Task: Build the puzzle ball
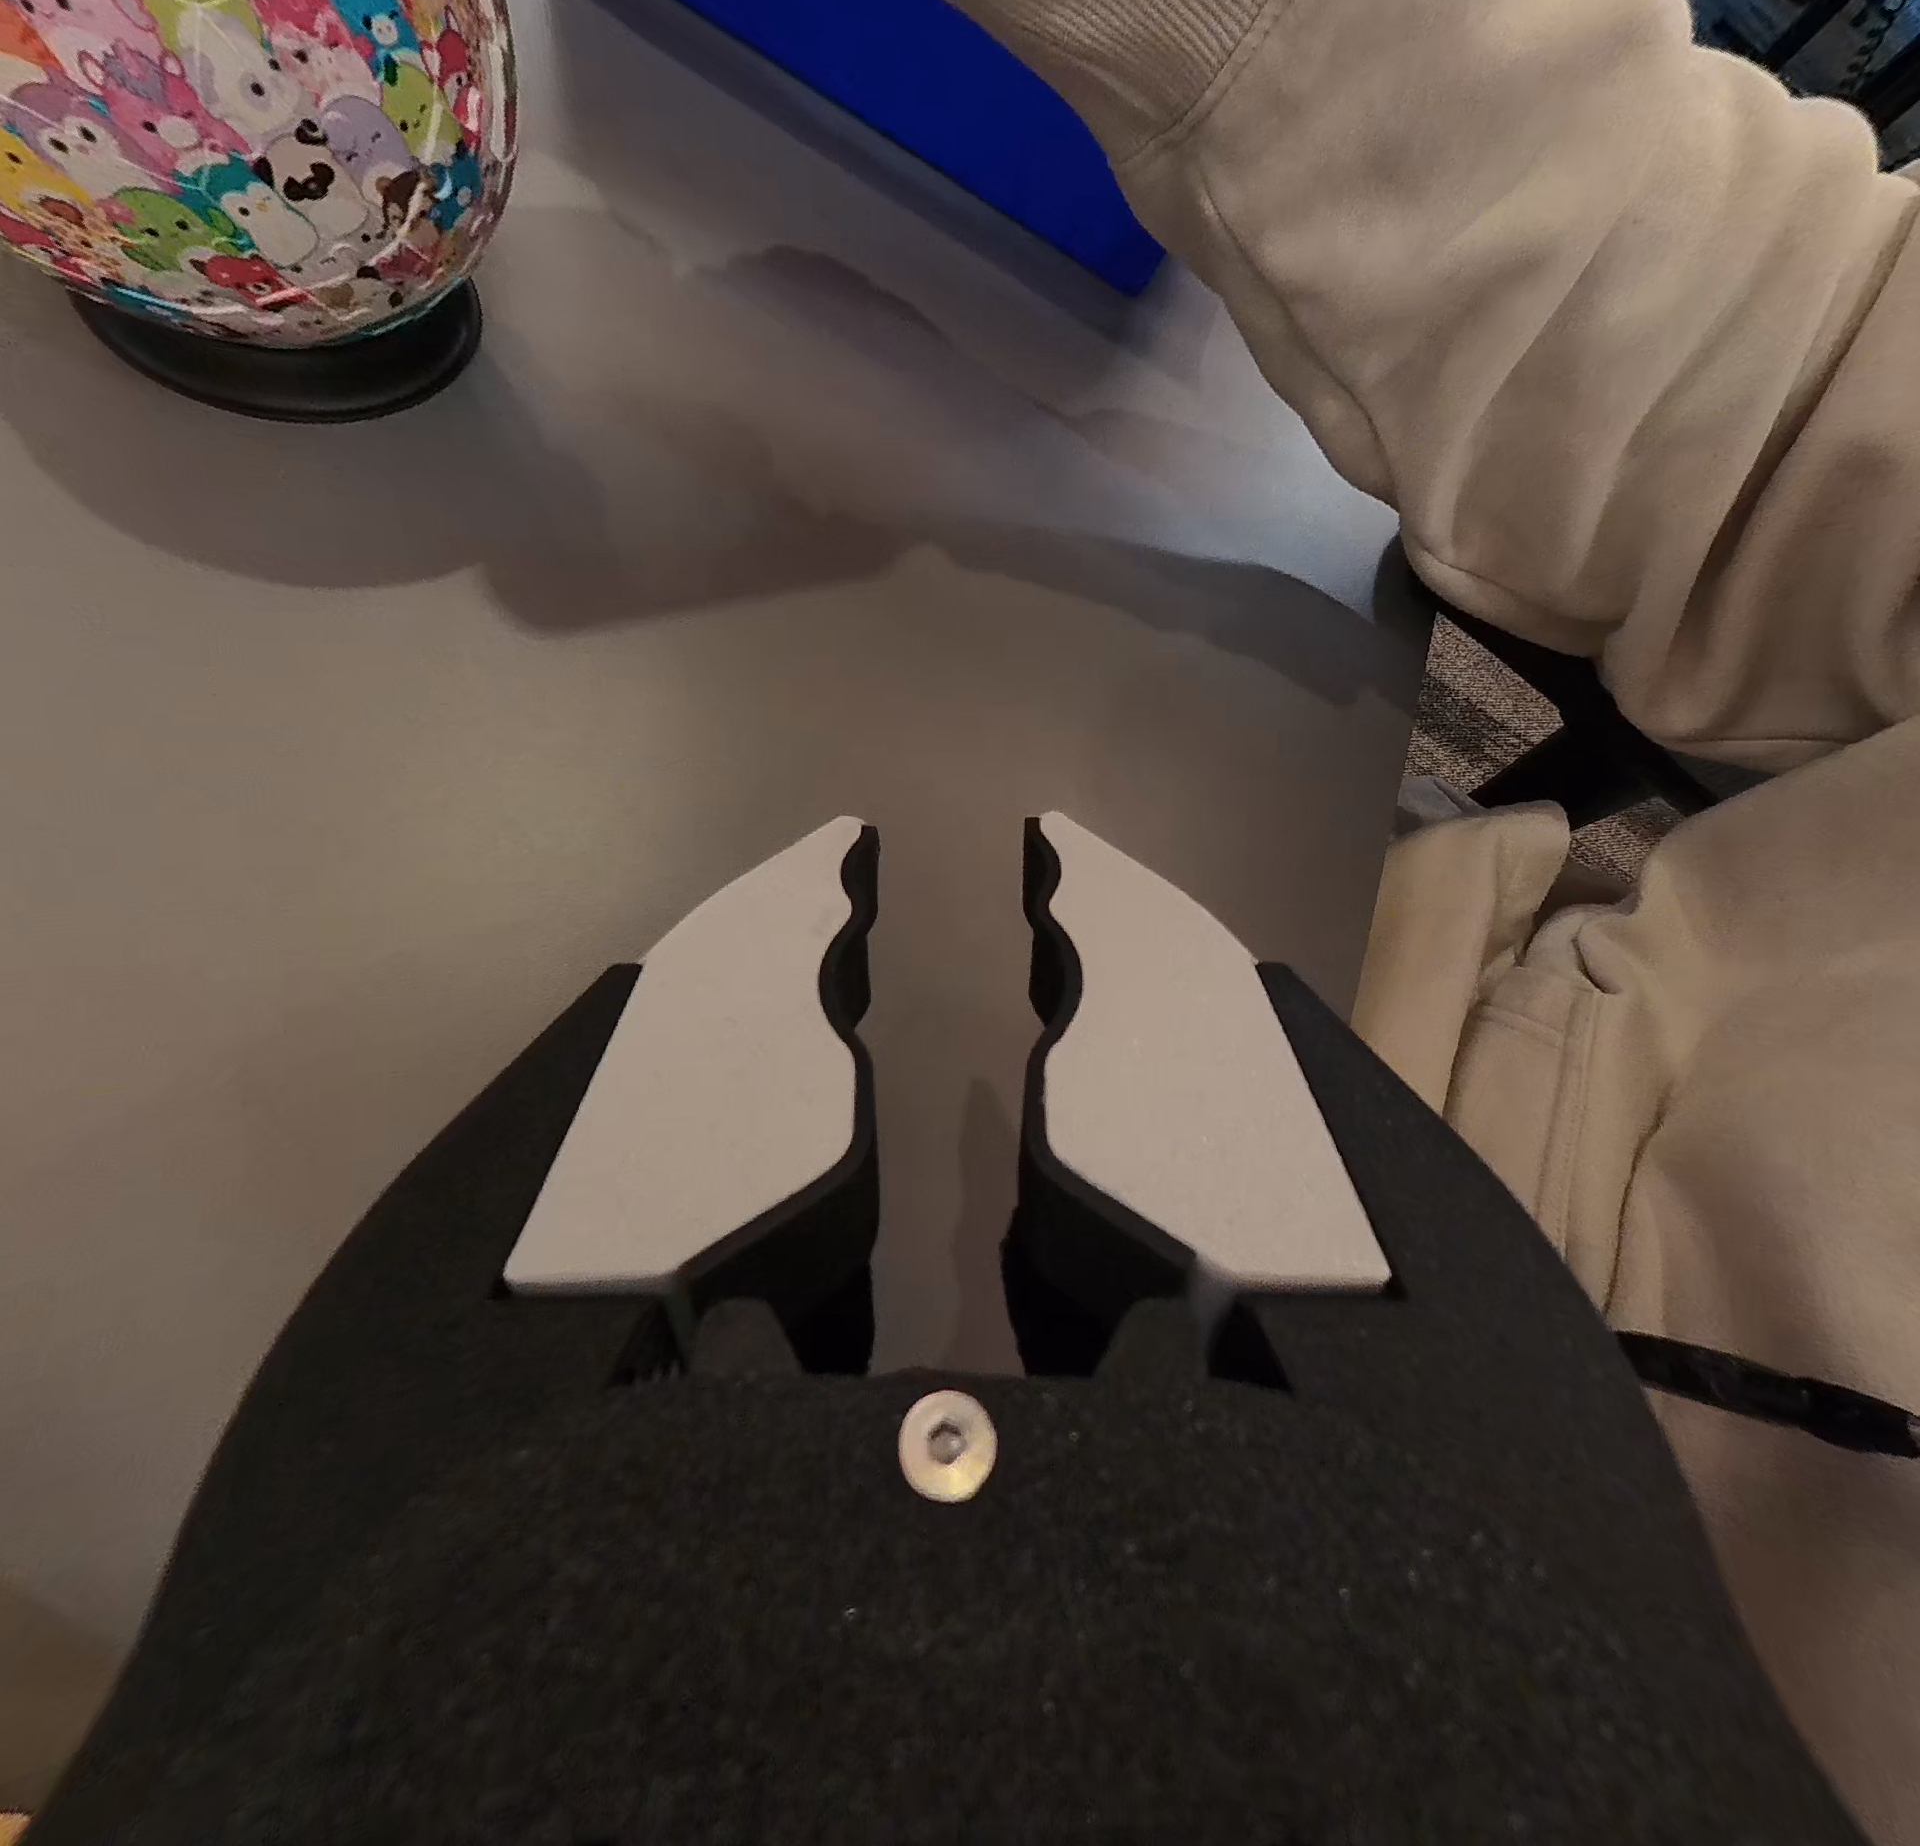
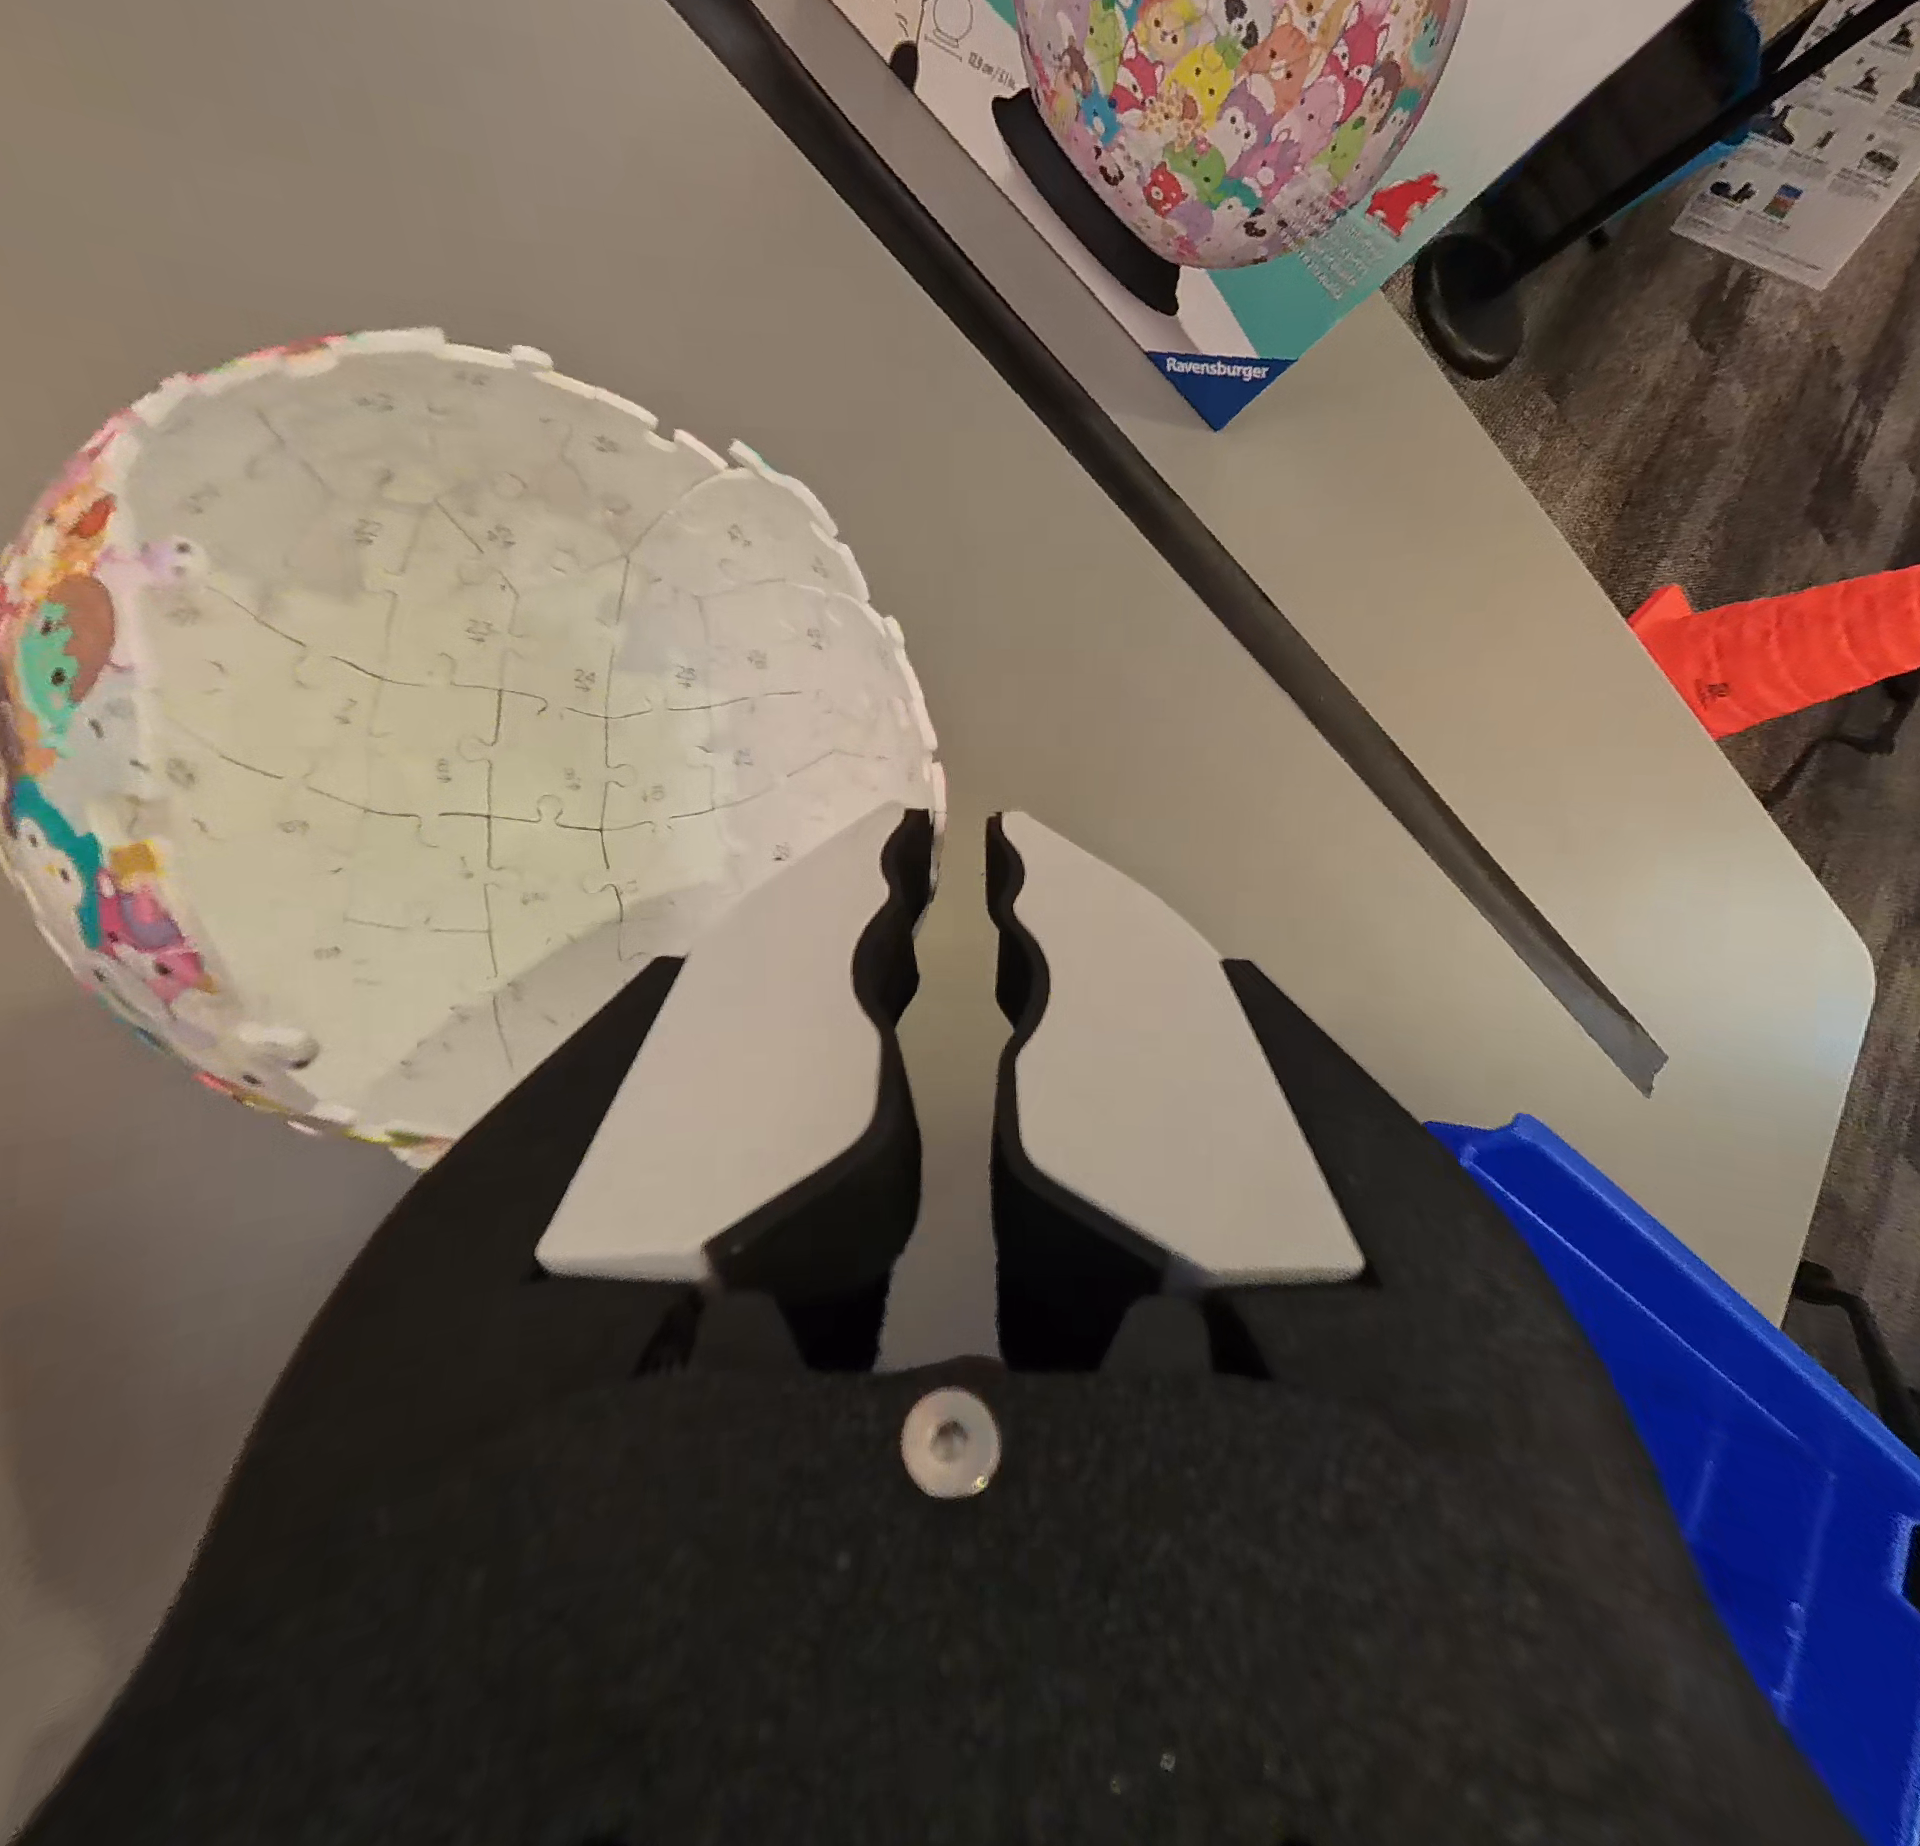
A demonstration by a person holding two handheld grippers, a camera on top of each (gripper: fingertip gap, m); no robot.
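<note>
Beside the half-built puzzle ball, right tool gapes slightly, empty.

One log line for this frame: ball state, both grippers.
puzzle ball: partly built, open shell on black stand | left gripper: open, empty | right gripper: open, empty, beside shell rim

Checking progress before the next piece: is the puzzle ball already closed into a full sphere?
No: in the right wrist view the puzzle ball is an open shell, its white numbered inside and jagged rim showing.
</note>
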